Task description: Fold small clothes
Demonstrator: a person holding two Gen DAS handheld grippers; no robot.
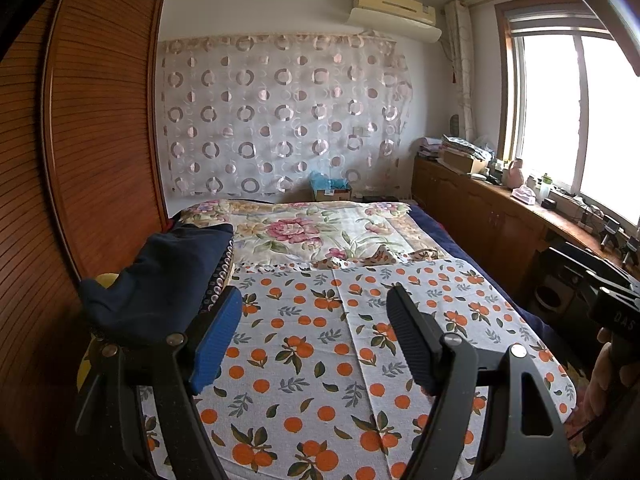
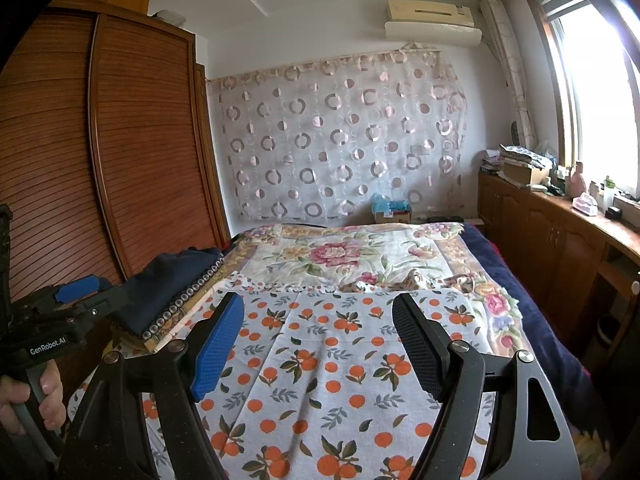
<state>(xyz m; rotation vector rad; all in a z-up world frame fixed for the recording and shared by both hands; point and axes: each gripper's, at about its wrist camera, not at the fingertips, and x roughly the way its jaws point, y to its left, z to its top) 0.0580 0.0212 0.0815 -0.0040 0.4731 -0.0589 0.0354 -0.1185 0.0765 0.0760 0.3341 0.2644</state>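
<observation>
A pile of folded clothes with a dark navy garment [image 1: 160, 280] on top lies at the left edge of the bed; it also shows in the right wrist view [image 2: 168, 284]. My left gripper [image 1: 316, 336] is open and empty, held above the orange-print cloth [image 1: 320, 360], just right of the pile. My right gripper [image 2: 320, 340] is open and empty above the same cloth [image 2: 320, 380]. The left gripper also appears at the left of the right wrist view [image 2: 76, 292], next to the pile.
A floral blanket [image 1: 320, 228] covers the far half of the bed. A wooden wardrobe [image 1: 80, 140] stands close on the left. A low wooden cabinet [image 1: 480, 208] with clutter runs under the window on the right. A cardboard box [image 1: 332, 192] sits beyond the bed.
</observation>
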